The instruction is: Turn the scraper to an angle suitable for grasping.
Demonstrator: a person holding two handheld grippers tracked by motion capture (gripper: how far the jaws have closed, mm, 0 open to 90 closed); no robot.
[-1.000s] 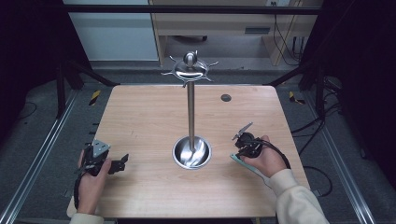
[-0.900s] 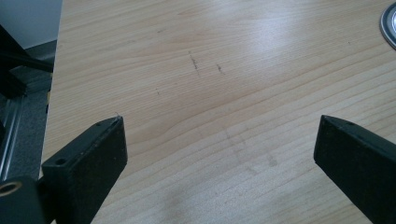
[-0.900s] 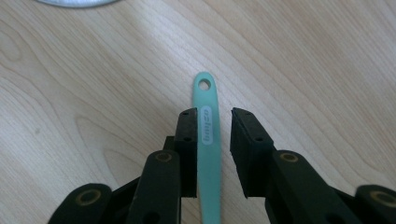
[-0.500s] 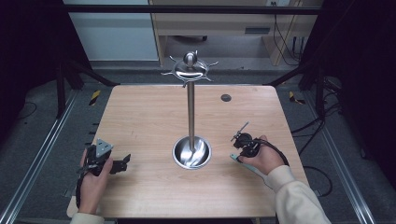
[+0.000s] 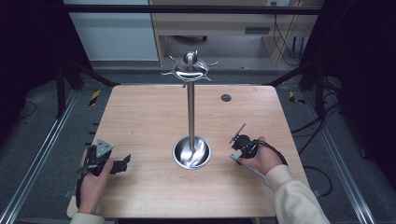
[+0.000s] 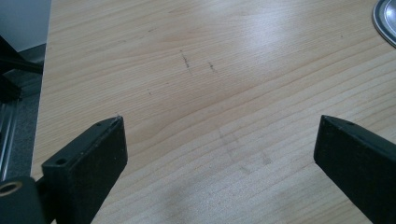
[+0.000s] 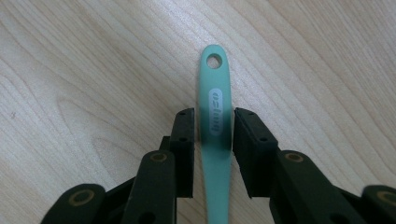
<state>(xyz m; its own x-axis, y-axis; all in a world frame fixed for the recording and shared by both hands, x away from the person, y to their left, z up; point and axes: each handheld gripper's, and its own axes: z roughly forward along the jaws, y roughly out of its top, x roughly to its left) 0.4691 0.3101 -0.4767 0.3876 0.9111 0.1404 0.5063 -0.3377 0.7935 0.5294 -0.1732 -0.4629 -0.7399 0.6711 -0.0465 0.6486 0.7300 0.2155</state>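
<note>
Hands sit at the near corners of the table (image 5: 140, 112), one to each side of the metal stand (image 5: 190, 114) whose round base (image 5: 192, 152) rests near the middle; at the left, the left gripper (image 5: 122, 164) lies low over bare wood with its jaws spread wide and nothing between them, which reads as a waiting pose, kept clear of the work; the edge of the base just shows at the top right of the left gripper view (image 6: 386, 18); to the right of the stand, the right gripper (image 7: 212, 135) has its jaws closed against the two sides of a slim green handle (image 7: 215, 116), seemingly to lift it; the handle lies flat on the wood, its long axis in line with the jaws, its rounded end with the hanging hole pointing away from that hand; what sits at its other end I cannot tell; the stand's top carries hooks (image 5: 168, 73), so the hole probably suits one.
</note>
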